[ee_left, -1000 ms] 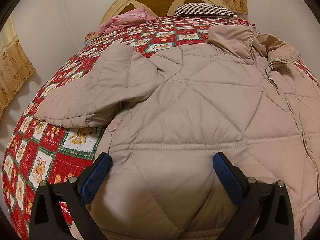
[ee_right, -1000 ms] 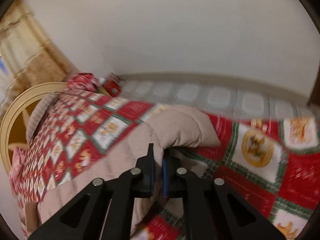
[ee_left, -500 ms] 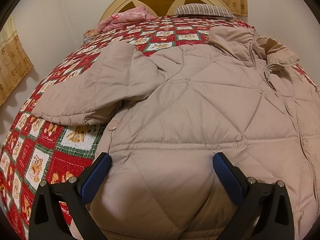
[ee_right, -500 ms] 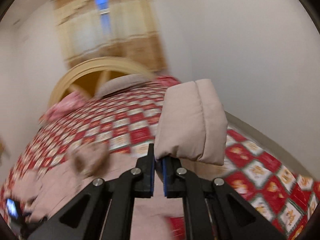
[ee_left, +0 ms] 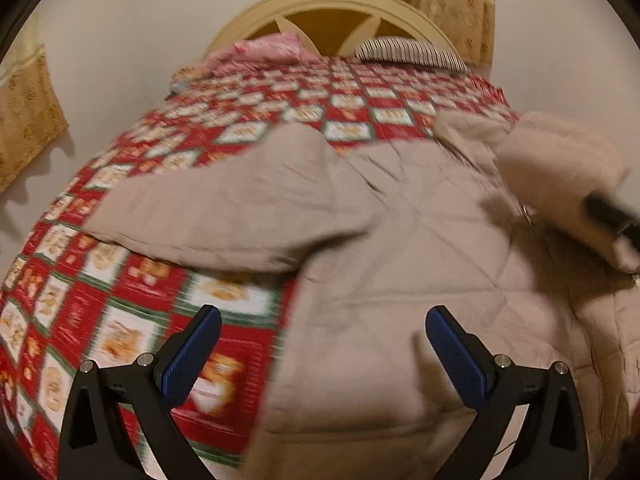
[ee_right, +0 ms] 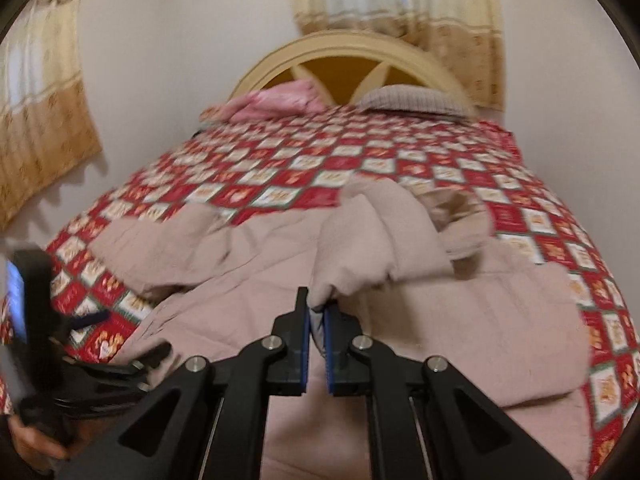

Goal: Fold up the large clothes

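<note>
A beige quilted padded jacket (ee_left: pixel 420 248) lies spread across the near end of a bed covered by a red, white and green checked quilt (ee_left: pixel 120 320), one sleeve reaching toward the bed's left edge. The right gripper (ee_right: pixel 316 320), its blue-padded jaws pinched tight on the jacket's other sleeve cuff (ee_right: pixel 360 248), holds it lifted above the jacket's body. The left gripper (ee_left: pixel 320 344) hangs with jaws spread wide, gripping nothing, above the jacket's near hem.
</note>
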### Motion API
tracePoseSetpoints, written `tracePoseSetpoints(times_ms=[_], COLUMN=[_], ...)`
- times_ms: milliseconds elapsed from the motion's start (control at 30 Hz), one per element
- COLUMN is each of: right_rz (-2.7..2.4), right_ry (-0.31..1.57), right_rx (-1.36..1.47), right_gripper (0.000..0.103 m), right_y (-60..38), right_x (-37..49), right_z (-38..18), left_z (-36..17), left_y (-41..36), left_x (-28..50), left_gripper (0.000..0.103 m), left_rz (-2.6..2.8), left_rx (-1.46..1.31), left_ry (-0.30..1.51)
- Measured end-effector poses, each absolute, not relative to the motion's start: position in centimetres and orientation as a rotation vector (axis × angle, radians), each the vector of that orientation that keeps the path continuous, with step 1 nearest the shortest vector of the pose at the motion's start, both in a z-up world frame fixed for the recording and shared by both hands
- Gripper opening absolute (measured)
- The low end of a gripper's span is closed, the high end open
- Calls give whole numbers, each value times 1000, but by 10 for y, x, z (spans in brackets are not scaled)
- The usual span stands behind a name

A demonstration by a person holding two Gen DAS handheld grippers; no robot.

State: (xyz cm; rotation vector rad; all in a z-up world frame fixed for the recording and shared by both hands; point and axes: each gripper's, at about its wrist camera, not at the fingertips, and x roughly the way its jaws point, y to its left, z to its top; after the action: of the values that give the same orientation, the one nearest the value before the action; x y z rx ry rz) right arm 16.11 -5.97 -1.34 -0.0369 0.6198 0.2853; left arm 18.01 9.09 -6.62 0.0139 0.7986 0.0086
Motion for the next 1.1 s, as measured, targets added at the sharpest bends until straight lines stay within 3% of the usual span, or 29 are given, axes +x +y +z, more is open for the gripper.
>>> tracePoseSetpoints(times_ms=[133,167,200,267,333,400,433,467,733,933,1100], right_rz=[368,400,457,536,547,523,503,467,-71,-120,-64], right_ry=[694,713,731,690,642,584,579,580,655,717,847], right_rx=[-57,-38,5,92,109,113,101,81,112,244,274], right_gripper=[21,37,64,82,81,64,44,36,41,40,23], right_y=[-25,-23,-22,-26,-32,-48,-57,-68,-259,-303,-286], right_x=[170,169,168,158,148,133,128,125,130,138,180], right_z=[-41,-43,-45,-36,-22,0,9,17,16,-10,-45], left_z=[-57,-57,-56,-56,-57,-56,-55,-54,-53,-81,-95], left_y=[112,115,117,117,113,106,103,99,54,37,33], left_x=[181,183,184,186,187,187,187,188,205,237,251], left_gripper=[102,102,102,102,102,102,102,102,102,102,102], left_rz=[18,17,20,20,15,-2,-17,-35,-170,-179,-206], left_rx=[-16,-23,-27,-32,-22,-12,-9,-5,20,-65,-190], left_ry=[794,798,800,798,798,802,804,804,816,923,943])
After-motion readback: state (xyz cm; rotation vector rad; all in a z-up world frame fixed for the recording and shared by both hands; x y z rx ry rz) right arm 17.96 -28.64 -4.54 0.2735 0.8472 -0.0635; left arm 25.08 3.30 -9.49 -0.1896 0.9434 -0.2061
